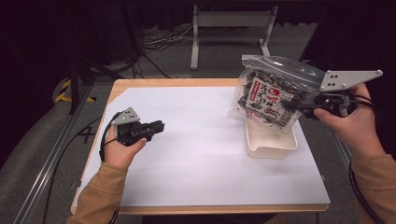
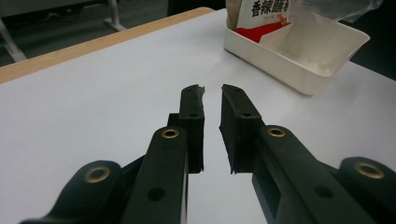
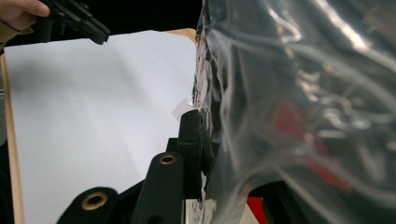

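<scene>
The clear zip bag (image 1: 273,93) of dark snack packets hangs over the white tray (image 1: 271,140) at the desk's (image 1: 187,154) right, pinched at its right edge by the right tongs (image 1: 299,105). Risk: the thin film may slip, dropping the bag beside the tray. The left tongs (image 2: 212,100) stand slightly parted, empty. The packet label (image 1: 271,98) carries red-and-white East Asian characters, too small to read.

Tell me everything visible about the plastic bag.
The bag is clear crinkled plastic holding a dark speckled packet with a red-and-white label bearing Asian characters. It hangs tilted, its lower end dipping into the white tray at the table's right side. The right gripper is shut on its edge, one of its fingers pressed against the plastic.
</scene>
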Action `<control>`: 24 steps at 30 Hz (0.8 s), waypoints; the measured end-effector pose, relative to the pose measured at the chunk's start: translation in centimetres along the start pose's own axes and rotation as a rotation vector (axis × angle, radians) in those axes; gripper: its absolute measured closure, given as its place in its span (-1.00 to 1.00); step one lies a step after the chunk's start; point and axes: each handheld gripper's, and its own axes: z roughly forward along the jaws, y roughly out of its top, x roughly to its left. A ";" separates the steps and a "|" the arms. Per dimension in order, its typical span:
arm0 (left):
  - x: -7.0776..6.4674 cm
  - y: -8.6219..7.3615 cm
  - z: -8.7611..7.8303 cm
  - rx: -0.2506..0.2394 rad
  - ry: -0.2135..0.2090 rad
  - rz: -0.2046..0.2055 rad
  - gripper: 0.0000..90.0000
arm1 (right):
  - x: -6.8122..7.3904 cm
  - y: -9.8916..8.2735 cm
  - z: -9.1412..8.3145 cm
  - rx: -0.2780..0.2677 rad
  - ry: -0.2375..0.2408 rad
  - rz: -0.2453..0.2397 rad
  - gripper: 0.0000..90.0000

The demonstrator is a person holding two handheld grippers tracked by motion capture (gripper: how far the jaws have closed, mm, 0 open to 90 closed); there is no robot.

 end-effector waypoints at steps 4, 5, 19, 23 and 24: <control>0.1 -0.1 0.0 -0.001 0.004 -0.003 0.71 | -0.3 -0.5 0.0 0.017 -0.009 0.018 0.66; 0.1 -0.1 0.0 0.002 0.004 0.001 0.71 | -0.4 -0.8 0.1 0.028 -0.016 0.026 0.66; 0.3 -0.4 0.0 0.009 -0.005 -0.016 0.60 | -1.4 -3.9 1.4 0.107 -0.061 0.120 0.66; 0.3 -0.6 0.1 0.012 -0.013 -0.013 0.55 | -1.5 -4.7 1.8 0.136 -0.073 0.130 0.66; 0.3 -0.6 0.1 0.011 -0.011 -0.018 0.53 | -1.6 -4.9 1.8 0.134 -0.068 0.139 0.66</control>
